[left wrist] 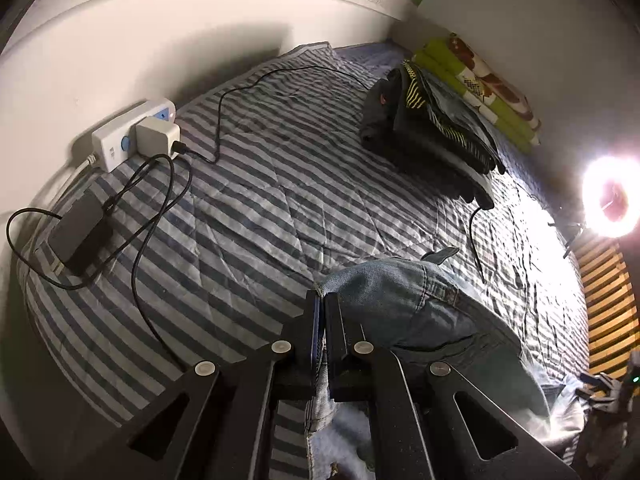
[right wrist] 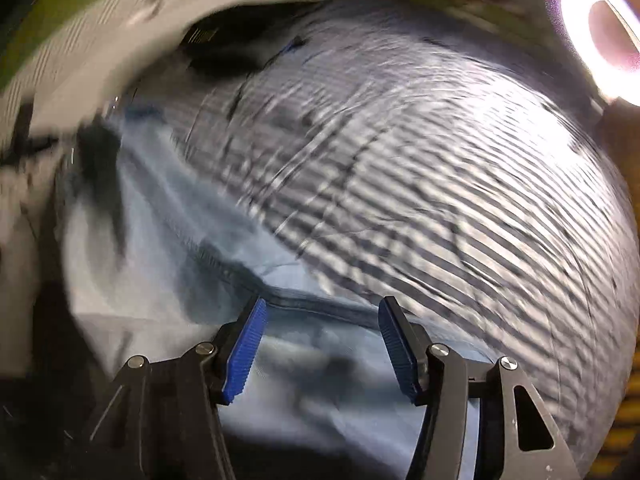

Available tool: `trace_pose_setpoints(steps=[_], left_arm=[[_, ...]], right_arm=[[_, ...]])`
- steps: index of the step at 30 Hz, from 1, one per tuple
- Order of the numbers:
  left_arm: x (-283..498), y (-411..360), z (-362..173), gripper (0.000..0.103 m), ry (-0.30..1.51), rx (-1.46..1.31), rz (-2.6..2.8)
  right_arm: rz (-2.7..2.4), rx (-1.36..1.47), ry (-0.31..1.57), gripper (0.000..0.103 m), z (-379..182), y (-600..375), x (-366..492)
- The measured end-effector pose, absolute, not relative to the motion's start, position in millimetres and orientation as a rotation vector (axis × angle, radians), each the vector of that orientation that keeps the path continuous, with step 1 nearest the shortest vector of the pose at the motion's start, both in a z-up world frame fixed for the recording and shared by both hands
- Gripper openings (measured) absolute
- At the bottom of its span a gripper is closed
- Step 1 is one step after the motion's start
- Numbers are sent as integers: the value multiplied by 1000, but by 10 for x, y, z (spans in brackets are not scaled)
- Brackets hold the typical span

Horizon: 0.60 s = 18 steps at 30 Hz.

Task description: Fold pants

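Note:
Light blue denim pants (left wrist: 432, 312) lie bunched on a striped bedspread (left wrist: 256, 208). My left gripper (left wrist: 322, 300) is shut on a hem edge of the pants and holds that edge lifted above the bed. In the right wrist view, which is blurred by motion, the pants (right wrist: 168, 264) spread pale blue across the lower left. My right gripper (right wrist: 322, 320) is open, its blue pads (right wrist: 246, 350) wide apart just above a dark seam of the pants, with no cloth pinched between them.
A pile of dark folded clothes (left wrist: 432, 120) and a green patterned blanket (left wrist: 480, 80) sit at the far end of the bed. A white power strip (left wrist: 132, 136), a black adapter (left wrist: 80, 232) and cables lie at left. A ring light (left wrist: 612, 196) glares at right.

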<state>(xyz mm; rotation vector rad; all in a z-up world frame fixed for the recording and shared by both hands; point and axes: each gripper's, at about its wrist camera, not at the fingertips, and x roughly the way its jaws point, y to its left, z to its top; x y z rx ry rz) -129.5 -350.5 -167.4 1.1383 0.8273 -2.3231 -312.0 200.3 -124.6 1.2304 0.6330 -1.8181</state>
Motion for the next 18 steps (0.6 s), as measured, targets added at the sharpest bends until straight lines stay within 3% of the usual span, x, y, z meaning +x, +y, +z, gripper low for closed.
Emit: trace_pose_setpoints(steps=[5, 8, 12, 18], left_arm=[[-1319, -3506, -1638, 2, 857, 1111, -2322], [-1304, -3478, -1563, 2, 873, 1078, -2340], [-1229, -3387, -1330, 2, 898, 1009, -2401], [-1037, -3073, -595, 2, 846, 856, -2559]], right_arm=[[-1717, 1213, 772, 56, -1646, 1654, -2980], [-1722, 1207, 789, 3, -1690, 1676, -2852], [-1858, 1125, 687, 3, -1298, 1993, -2749], [-2122, 956, 458, 2, -216, 2508, -2638]])
